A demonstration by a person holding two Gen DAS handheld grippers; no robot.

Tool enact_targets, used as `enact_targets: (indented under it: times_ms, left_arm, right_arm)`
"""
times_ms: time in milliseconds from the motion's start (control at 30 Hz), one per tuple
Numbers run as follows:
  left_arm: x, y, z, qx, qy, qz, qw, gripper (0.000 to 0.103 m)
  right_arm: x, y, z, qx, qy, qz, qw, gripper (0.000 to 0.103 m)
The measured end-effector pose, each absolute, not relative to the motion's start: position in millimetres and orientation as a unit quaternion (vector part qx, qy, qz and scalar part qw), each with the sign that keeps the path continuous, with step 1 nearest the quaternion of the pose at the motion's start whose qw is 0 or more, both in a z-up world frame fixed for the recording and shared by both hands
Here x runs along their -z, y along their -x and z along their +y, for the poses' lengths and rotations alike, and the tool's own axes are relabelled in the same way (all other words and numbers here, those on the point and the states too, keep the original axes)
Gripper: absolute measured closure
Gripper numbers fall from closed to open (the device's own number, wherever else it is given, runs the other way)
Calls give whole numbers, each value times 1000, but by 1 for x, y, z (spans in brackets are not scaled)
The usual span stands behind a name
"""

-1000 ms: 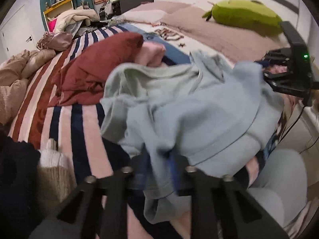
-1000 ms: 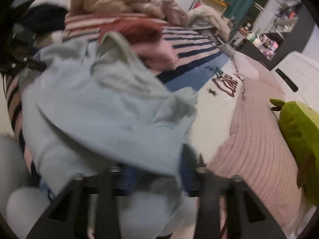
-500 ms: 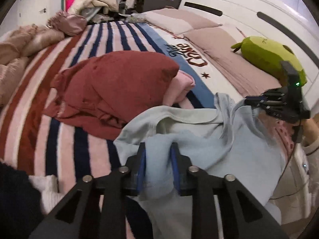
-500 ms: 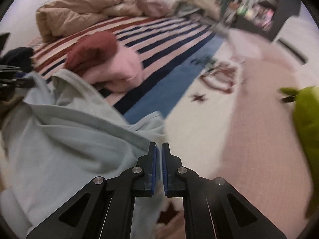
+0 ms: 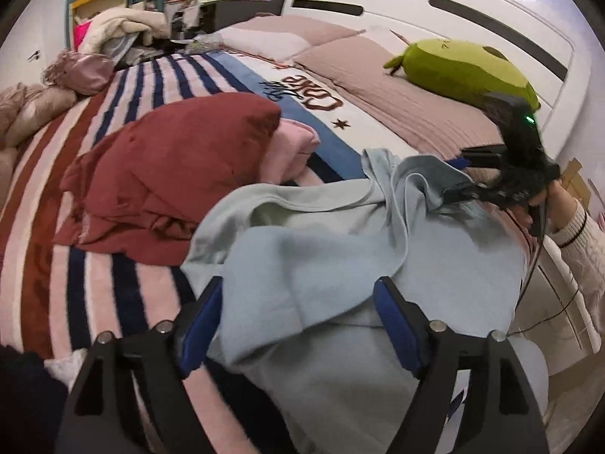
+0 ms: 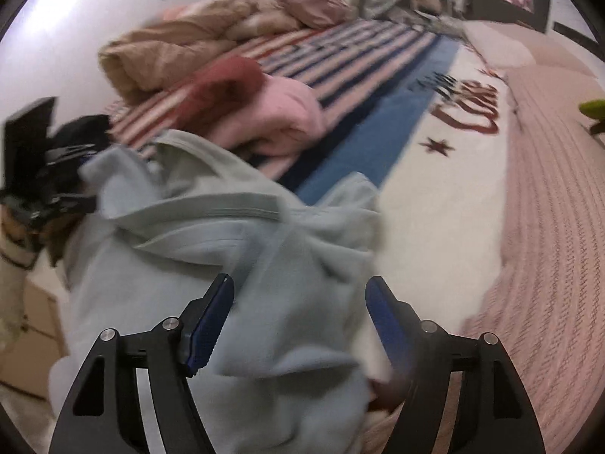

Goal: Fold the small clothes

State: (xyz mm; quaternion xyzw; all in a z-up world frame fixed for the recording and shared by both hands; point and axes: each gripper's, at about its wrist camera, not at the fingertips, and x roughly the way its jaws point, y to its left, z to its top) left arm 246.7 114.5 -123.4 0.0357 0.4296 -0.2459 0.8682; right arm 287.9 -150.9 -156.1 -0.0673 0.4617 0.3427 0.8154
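The left gripper [image 5: 298,325] and right gripper [image 6: 298,321] are both opening wide — the light blue sweatshirt [image 5: 340,249] lies between each pair of blue pads, gripped by neither. It is rumpled at the near edge of the striped blanket [image 5: 124,291], just beside the maroon garment [image 5: 170,174]. Bare cream bedding [image 6: 446,204] lies beyond it.

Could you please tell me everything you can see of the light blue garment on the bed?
The light blue garment is soft, fleecy-looking cloth with a ribbed neckband, lying crumpled and bunched at the near edge of the bed, partly hanging over it. It lies beside the dark red garment; whether they touch is unclear. Cloth lies between the opening jaws of the left gripper and the right gripper; neither pinches it.
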Motion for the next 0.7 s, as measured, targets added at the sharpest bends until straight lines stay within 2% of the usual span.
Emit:
enact_targets:
  times_ms: [100, 167, 300, 333, 367, 400, 433, 467, 500, 700]
  left_arm:
    - [117, -235, 122, 241, -48, 425, 871, 25]
    - [120, -230, 124, 223, -64, 426, 874, 21]
    - [139, -238, 118, 195, -62, 438, 876, 21]
    - [143, -242, 115, 187, -58, 436, 878, 23]
    - [147, -246, 112, 174, -59, 434, 882, 28]
    - [150, -251, 111, 159, -59, 432, 886, 47]
    - [152, -258, 113, 144, -47, 431, 890, 70]
    - [151, -262, 115, 142, -31, 430, 891, 81]
    - [149, -266, 119, 138, -13, 425, 895, 100]
    - [134, -288, 141, 46, 9, 395, 917, 103]
  right_arm:
    - [148, -268, -149, -354, 97, 445, 817, 34]
    - [147, -259, -146, -351, 121, 443, 816, 30]
    - [167, -261, -132, -289, 172, 451, 827, 30]
    - [172, -264, -129, -273, 174, 451, 832, 41]
    - [175, -268, -126, -262, 176, 448, 837, 72]
    - [176, -272, -124, -249, 178, 444, 842, 87]
    - [175, -275, -124, -238, 176, 440, 848, 95]
    - [172, -277, -124, -231, 170, 434, 854, 99]
    - [166, -279, -126, -222, 165, 427, 861, 100]
    - [138, -293, -133, -192, 172, 394, 882, 102]
